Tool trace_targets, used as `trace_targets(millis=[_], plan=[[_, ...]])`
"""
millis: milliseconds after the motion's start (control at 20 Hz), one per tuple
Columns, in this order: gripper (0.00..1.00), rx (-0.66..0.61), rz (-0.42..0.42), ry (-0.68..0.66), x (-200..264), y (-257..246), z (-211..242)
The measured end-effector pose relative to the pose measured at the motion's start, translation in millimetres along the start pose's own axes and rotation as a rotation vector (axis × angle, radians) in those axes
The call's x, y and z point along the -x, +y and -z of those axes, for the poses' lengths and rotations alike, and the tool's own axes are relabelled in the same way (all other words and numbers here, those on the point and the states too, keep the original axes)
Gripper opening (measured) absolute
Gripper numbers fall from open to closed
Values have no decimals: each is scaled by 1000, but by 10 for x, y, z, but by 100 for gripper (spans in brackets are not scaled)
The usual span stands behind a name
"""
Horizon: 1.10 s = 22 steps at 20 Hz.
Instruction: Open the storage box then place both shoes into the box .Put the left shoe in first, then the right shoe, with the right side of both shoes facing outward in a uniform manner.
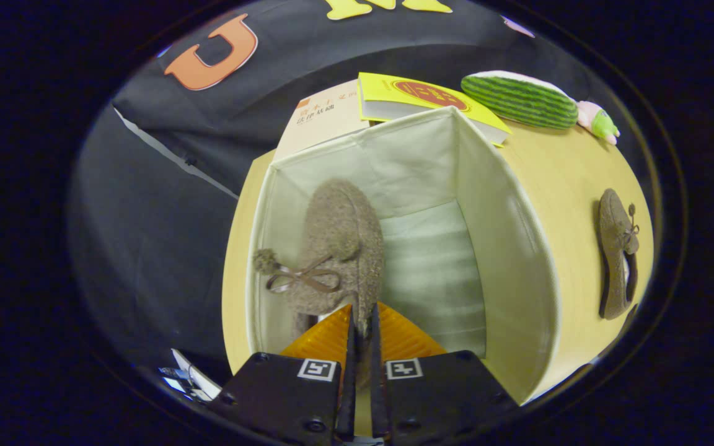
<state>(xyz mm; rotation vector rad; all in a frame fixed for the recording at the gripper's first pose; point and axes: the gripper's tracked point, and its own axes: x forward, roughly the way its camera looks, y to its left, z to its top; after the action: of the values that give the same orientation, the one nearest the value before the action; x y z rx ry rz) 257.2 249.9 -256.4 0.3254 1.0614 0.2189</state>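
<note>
On the pale wooden worktop point(571, 179), a yellow paperback book point(416, 99) at twelve o'clock overlaps a beige book point(323, 118); a green striped watermelon-slice plush point(518, 99) lies at one o'clock.

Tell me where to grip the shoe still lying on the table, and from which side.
Judging by its pose, grip the second shoe at the collar edge of its heel opening, coming from above: it lies on its side on the table, opening exposed. The gripper is shut on the first shoe in the storage box.

box point(506, 248): left side full with fuzzy shoe point(338, 248), right side open | gripper point(362, 328) pinches that shoe | desk point(574, 179): second shoe point(617, 254), books point(419, 99) behind
</note>
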Motion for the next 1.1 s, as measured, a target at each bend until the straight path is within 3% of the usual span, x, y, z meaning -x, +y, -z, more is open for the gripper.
trace_targets(millis=[150,250,500,800,1100], plan=[[100,68,-113,-3,228,230,5],[100,96,-92,8,431,174,8],[100,222,78,-107,921,-246,-266],[100,227,208,-96,1353,-1059,-364],[100,165,333,-49,1433,-2208,-401]])
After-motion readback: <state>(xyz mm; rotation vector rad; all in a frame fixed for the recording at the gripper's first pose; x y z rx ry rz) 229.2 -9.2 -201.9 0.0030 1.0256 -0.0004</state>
